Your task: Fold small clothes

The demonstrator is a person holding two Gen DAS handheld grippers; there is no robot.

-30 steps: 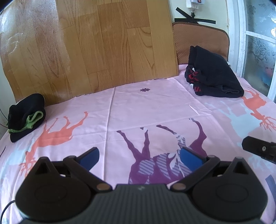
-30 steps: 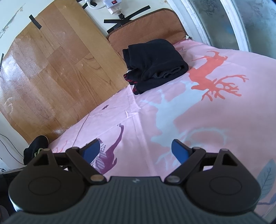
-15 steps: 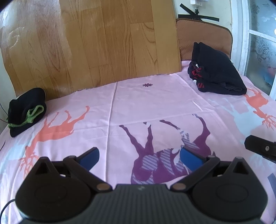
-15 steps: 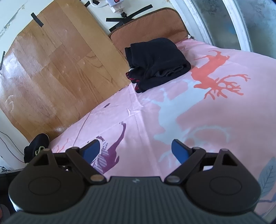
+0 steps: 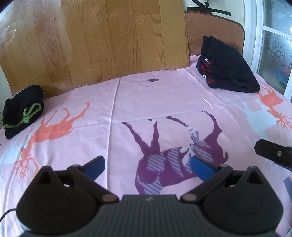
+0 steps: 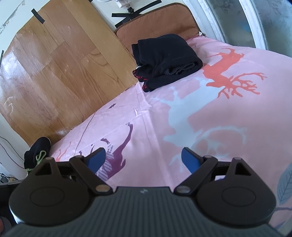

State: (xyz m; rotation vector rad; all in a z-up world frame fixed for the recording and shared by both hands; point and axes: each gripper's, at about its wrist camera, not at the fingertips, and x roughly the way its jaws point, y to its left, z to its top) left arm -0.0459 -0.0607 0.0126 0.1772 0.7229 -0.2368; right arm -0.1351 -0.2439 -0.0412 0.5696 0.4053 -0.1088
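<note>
A black garment with red trim (image 5: 228, 71) lies bunched at the far right of the pink deer-print sheet (image 5: 164, 102); it also shows in the right wrist view (image 6: 167, 60). A black garment with green trim (image 5: 21, 111) lies at the far left, also in the right wrist view (image 6: 36, 155). My left gripper (image 5: 147, 164) is open and empty, low over the purple deer print. My right gripper (image 6: 144, 158) is open and empty over the sheet; part of it shows at the right edge of the left wrist view (image 5: 273, 153).
A wood-pattern board (image 5: 94, 42) stands behind the sheet. A brown cushion (image 5: 215, 27) leans at the back right. A white window frame (image 5: 255, 36) runs along the right side. Black tape and a power strip (image 6: 126, 3) are on the wall.
Both grippers have drifted slightly, so the far garments sit a little differently in view. Both stay open and empty. Neither garment has moved.
</note>
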